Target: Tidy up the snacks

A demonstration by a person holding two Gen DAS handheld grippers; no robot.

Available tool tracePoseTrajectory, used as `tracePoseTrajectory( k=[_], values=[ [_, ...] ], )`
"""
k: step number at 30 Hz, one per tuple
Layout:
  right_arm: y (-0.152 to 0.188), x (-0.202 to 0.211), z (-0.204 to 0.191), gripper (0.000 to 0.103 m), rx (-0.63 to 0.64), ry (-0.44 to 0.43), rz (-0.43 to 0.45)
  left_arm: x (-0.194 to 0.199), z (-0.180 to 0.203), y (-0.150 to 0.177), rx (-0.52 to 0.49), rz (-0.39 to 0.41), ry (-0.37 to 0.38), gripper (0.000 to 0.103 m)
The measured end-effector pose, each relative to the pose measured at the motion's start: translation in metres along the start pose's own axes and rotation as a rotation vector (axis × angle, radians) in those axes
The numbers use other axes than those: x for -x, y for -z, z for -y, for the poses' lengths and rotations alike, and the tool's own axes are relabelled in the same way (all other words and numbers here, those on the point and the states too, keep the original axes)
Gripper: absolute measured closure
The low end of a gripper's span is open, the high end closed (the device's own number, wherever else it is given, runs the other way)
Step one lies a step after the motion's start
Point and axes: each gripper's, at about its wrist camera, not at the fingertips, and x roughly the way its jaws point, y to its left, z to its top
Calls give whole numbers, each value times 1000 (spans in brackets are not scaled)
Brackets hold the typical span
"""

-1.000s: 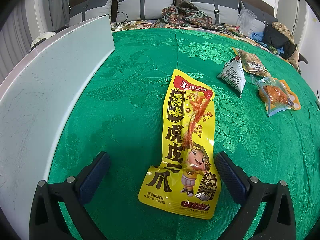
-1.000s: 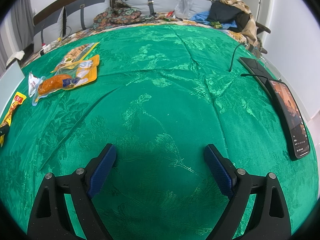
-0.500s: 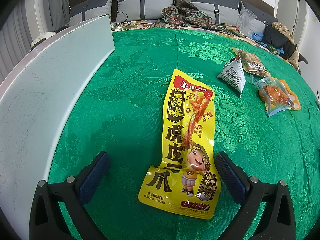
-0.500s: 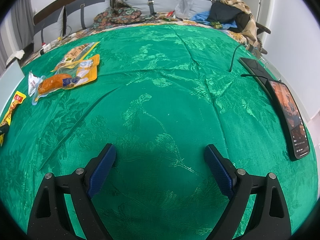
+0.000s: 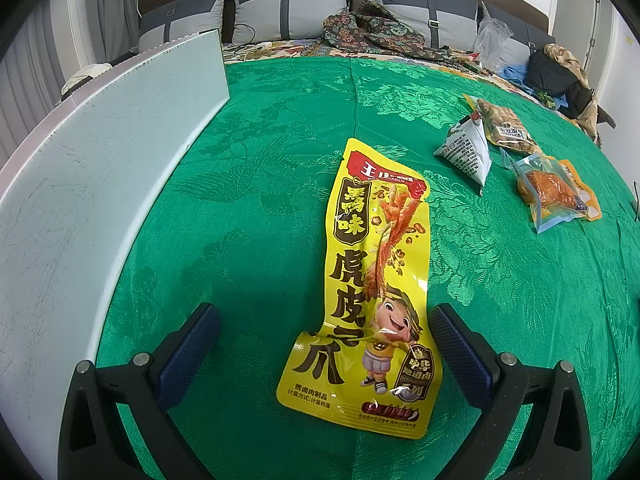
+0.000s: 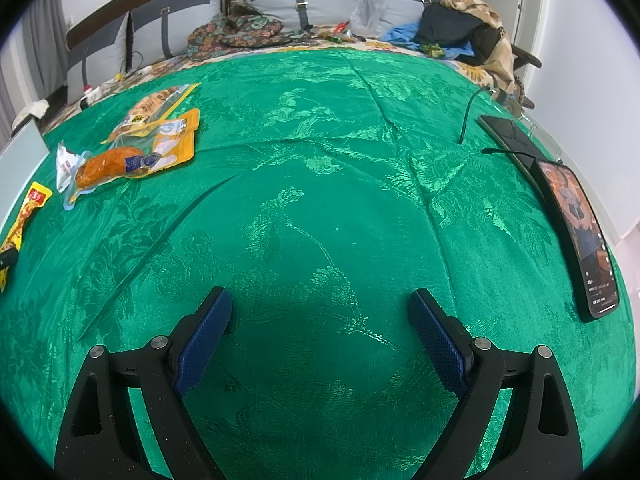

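Observation:
A long yellow snack pouch (image 5: 376,280) lies flat on the green cloth, its lower end between the wide-apart fingers of my open left gripper (image 5: 324,316). Farther right lie a small white-grey packet (image 5: 466,150), a clear bag of nuts (image 5: 504,128) and a clear pack with an orange meat piece (image 5: 554,194). My right gripper (image 6: 320,300) is open over bare green cloth, nothing between its fingers. In the right wrist view the orange meat pack (image 6: 120,160), the nut bag (image 6: 154,106) and the yellow pouch's tip (image 6: 24,216) sit at the far left.
A pale grey-white board (image 5: 92,184) runs along the left edge of the cloth. A black phone with a lit screen (image 6: 580,236), a dark tablet (image 6: 506,132) and a cable lie at the right edge. Cushions (image 5: 288,8) and clothes (image 6: 464,28) sit at the back.

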Motion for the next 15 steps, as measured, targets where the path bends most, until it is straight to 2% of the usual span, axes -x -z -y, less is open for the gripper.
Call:
tracePoseTrajectory(
  k=[6, 7, 8, 9, 11, 12, 15],
  values=[
    [0, 0, 0, 11, -2, 2, -3, 0, 0, 0, 0, 0, 1, 0],
    [-3, 0, -2, 12, -5, 14, -25, 0, -1, 0, 1, 0, 1, 0],
    [-7, 2, -5, 12, -27, 36, -42, 0, 0, 0, 0, 0, 1, 0],
    [-11, 7, -10, 11, -58, 15, -22, 0, 0, 0, 0, 0, 0, 0],
    [-23, 21, -35, 11, -100, -130, 45, 0, -1, 0, 0, 0, 0, 0],
    [-30, 22, -48, 11, -86, -170, 54, 0, -1, 0, 0, 0, 0, 0],
    [-60, 22, -117, 12, 42, -321, 65, 0, 0, 0, 0, 0, 0, 0]
  ],
)
